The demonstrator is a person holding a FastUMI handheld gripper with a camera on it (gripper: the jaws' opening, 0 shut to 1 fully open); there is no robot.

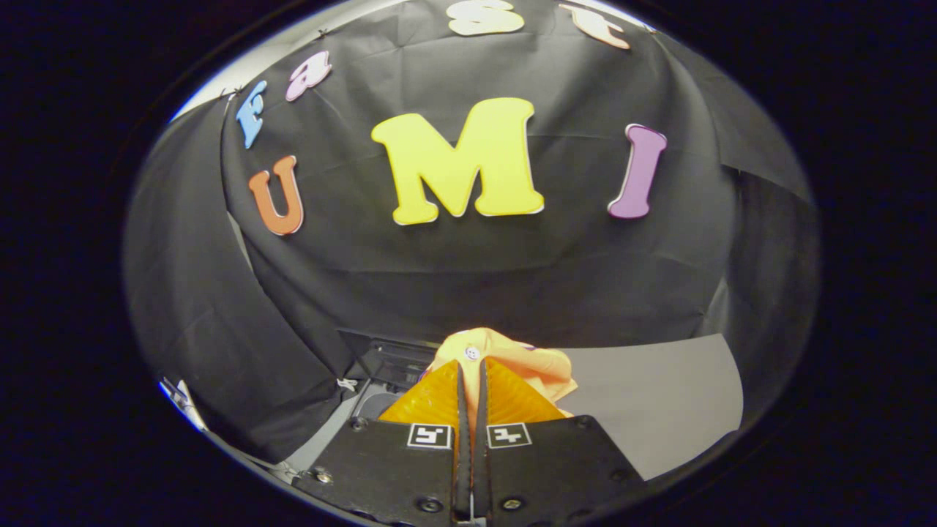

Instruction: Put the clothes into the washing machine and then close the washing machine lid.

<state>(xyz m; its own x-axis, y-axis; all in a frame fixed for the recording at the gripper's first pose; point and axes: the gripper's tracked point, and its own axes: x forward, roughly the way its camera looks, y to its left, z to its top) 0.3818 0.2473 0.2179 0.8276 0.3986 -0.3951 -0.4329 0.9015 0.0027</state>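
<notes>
An orange garment [512, 360] with a small white button bunches up at the tips of my gripper [472, 369]. The two fingers stand nearly together and pinch the cloth between them, holding it up in the air. Below and to the left of the fingers lies the washing machine [392, 366], a dark top part with a grey surface under it, partly hidden by the fingers and the garment.
A grey tabletop [659, 402] stretches to the right of the fingers. The black cloth wall [476, 278] rises just beyond the table and wraps round on the left, close to the washing machine.
</notes>
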